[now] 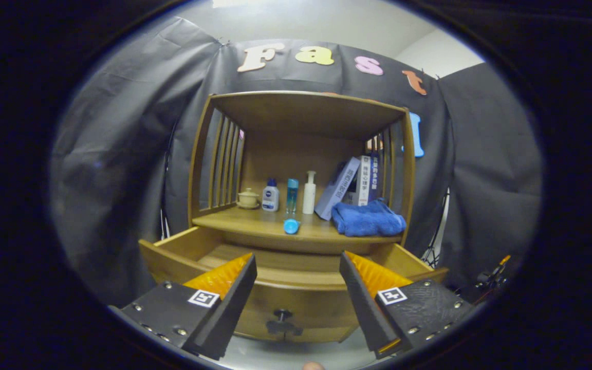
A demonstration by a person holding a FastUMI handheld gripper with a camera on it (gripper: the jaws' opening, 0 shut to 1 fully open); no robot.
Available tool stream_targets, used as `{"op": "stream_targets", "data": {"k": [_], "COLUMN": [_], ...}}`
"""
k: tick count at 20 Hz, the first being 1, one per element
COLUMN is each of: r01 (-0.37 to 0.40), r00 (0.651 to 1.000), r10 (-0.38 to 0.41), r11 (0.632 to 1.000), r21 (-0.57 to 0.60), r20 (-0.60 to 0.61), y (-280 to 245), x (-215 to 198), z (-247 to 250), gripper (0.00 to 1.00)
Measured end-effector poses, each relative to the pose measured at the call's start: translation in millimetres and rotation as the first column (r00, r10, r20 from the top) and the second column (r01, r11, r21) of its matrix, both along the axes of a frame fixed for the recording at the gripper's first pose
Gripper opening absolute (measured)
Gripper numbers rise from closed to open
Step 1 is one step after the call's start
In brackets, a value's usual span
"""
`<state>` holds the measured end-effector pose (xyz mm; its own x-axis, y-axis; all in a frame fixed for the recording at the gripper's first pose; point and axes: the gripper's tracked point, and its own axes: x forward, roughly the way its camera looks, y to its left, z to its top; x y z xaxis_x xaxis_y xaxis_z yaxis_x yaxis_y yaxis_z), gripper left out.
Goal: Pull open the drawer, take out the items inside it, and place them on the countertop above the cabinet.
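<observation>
The wooden cabinet's drawer [172, 252] is pulled out toward me, its dark knob [281, 322] on the front panel below and between my fingers. The part of its inside that shows is bare wood. My gripper [298, 264] hangs open above the drawer's front edge, nothing between its fingers. On the countertop [255, 222] just beyond lie a small blue item [291, 225] near the front edge and a folded blue towel [368, 218] at the right.
At the back of the countertop stand a small lidded cup [247, 198], a blue-capped bottle [270, 196], a slim teal bottle [292, 196], a white pump bottle [309, 193] and leaning books [350, 185]. Slatted sides and a top board enclose the shelf.
</observation>
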<state>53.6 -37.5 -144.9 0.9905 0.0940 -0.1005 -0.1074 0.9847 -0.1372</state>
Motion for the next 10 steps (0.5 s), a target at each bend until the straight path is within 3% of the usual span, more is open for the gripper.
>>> {"op": "stream_targets", "data": {"k": [2,5,7,10], "r01": [0.050,0.064,0.079,0.064], "r00": [0.998,0.996,0.982,0.980], "r10": [-0.051,-0.068,-0.087,-0.063], "r11": [0.998,0.996,0.995,0.998], "r21": [-0.032,-0.060,-0.055,0.003], "r20": [-0.032,-0.061,-0.166,-0.188], "y": [-22,-39,-49,-51], "x": [-5,-14,-14,-13], "z": [-26,-67,-92,-105], "gripper": [0.97,0.97,0.97,0.96]}}
